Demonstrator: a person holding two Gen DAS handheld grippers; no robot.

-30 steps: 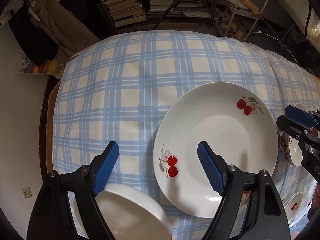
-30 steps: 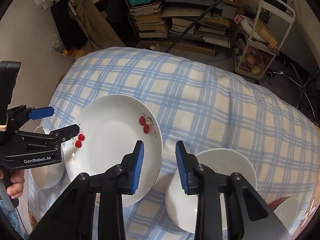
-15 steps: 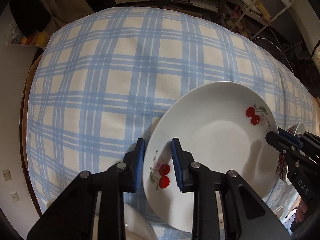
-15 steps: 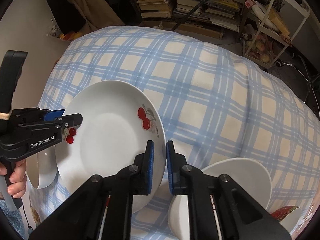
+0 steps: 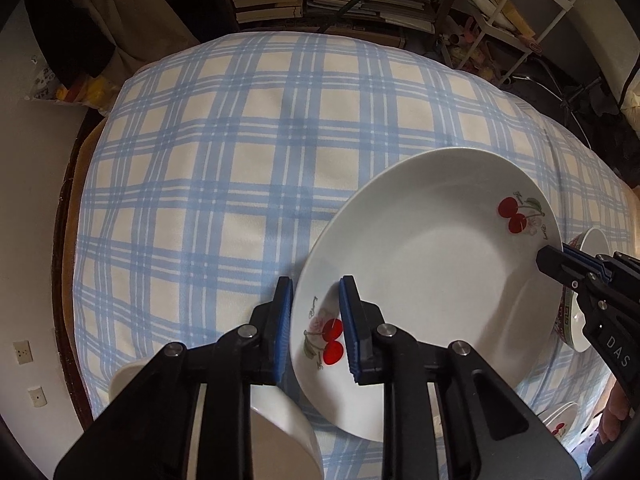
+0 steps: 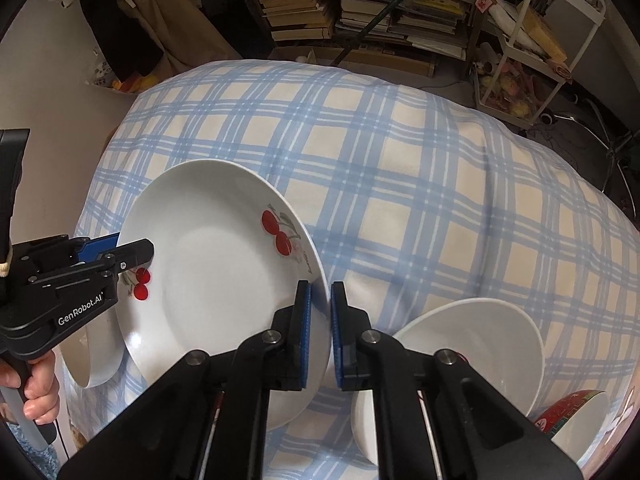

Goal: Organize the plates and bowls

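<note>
Gripping the cherry plate (image 5: pixel 432 280) from both sides: left gripper (image 5: pixel 316 332) is clamped across the near-left rim, blue pads (image 5: pixel 283 328) on either face next to a cherry decal (image 5: pixel 330 340). Right gripper (image 6: pixel 320 336) is pinched nearly closed on the opposite rim, just below the other cherry decal (image 6: pixel 278 232). Plate looks tilted and lifted off the blue plaid tablecloth (image 5: pixel 224 152), judging by the shadow under its edge; cannot confirm full clearance.

Doing this step well, as a judgement:
- Keep both grippers moving together at the same height; any relative twist puts load on a thin glazed rim that can slip between the pads.
- Level the plate before setting it down.
- Likely target is a stack with like dishes. The white bowl (image 6: pixel 472 348) sits just right of the right gripper, the red-patterned bowl (image 6: pixel 576 420) beyond it, another white bowl (image 5: pixel 280 440) under the left gripper. Clear their rims on the way.
- Release one side only once the plate is supported.

Readable text: "GenRobot.AI" on the left gripper body in the right wrist view, "DAS" on the right gripper body (image 5: pixel 600 312) in the left wrist view. Small script beside each decal is too small to read reliably. Book spines (image 6: pixel 360 4) behind are illegible.
</note>
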